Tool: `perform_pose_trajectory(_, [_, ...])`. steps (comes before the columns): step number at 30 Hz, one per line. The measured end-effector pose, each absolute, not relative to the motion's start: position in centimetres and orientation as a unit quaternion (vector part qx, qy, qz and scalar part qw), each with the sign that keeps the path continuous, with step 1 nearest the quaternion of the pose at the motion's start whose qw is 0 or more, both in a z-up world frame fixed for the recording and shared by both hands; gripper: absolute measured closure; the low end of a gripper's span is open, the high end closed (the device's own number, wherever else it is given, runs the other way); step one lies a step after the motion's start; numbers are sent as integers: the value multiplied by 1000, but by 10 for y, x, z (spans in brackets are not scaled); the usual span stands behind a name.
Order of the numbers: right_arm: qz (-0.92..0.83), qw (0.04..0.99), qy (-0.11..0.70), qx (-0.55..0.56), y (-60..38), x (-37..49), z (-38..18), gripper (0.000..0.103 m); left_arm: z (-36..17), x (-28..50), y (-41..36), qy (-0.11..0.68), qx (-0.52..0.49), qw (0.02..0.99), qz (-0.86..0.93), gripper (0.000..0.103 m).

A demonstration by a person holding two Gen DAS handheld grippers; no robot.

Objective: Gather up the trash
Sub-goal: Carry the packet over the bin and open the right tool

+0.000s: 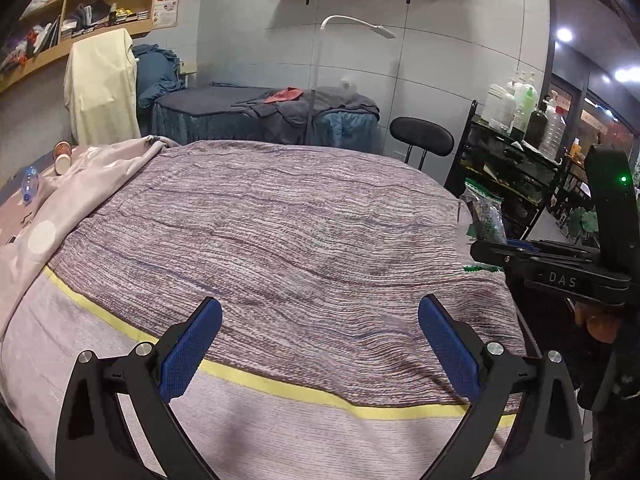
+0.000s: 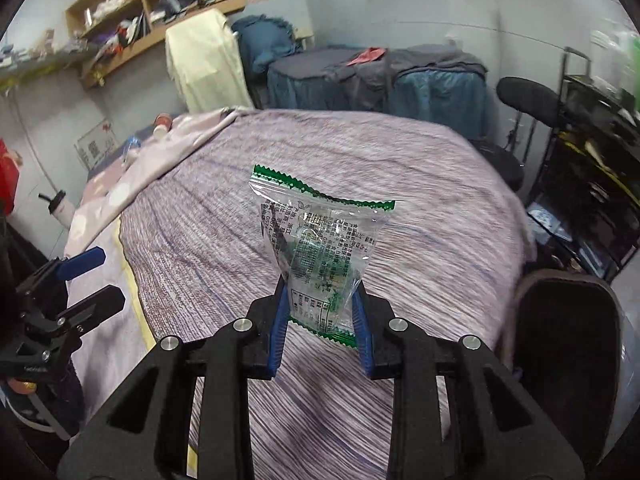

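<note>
While the right claw (image 2: 322, 316) is clenched on a clear wrapper (image 2: 320, 248) with green zigzag edges, the left claw (image 1: 320, 344) stands released, its blue pads (image 1: 188, 356) wide apart with nothing between them. The wrapper is pinched near its lower end and stands upright above the bed (image 2: 420, 184), clear of the striped cover (image 2: 200, 208). Its printed text faces the right wrist camera; the text is too small to read.

In the left wrist view the right claw (image 1: 486, 250) enters from the right edge, beyond the bed's side, with the wrapper (image 1: 482, 216) showing above its black frame. A green light (image 1: 623, 179) glows on that frame. In the right wrist view the left claw (image 2: 96, 276) shows at the left edge, beside the bed, fingers apart.

The cover carries a yellow band (image 1: 280, 384) near the foot. At the far left corner of the bed, a pale blanket (image 1: 100, 168) lies bunched; beside it lie a paper cup (image 1: 64, 158) on its side and a plastic bottle (image 1: 30, 184).

A black chair (image 1: 422, 136) stands past the bed's far right corner, near a black rack (image 1: 508, 168) loaded with bottles. A dark round bin (image 2: 568, 344) sits low at the right in the right wrist view, near the bed's side.
</note>
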State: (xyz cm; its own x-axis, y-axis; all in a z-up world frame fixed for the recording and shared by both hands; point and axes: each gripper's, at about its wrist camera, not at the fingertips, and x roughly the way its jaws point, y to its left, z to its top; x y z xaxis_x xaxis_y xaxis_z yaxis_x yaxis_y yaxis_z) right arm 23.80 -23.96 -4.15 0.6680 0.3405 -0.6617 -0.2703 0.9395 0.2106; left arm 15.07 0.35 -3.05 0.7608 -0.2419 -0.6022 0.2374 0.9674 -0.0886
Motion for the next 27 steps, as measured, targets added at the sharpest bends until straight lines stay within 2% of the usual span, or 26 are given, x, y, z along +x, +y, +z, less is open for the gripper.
perform_pose_trajectory(11, [47, 930, 347, 111, -358, 189, -47, 73, -23, 138, -56, 304, 24, 934, -184, 6])
perform_pose_trajectory(27, [-56, 906, 393, 148, -447, 172, -114, 71, -22, 125, -133, 298, 66, 922, -239, 6])
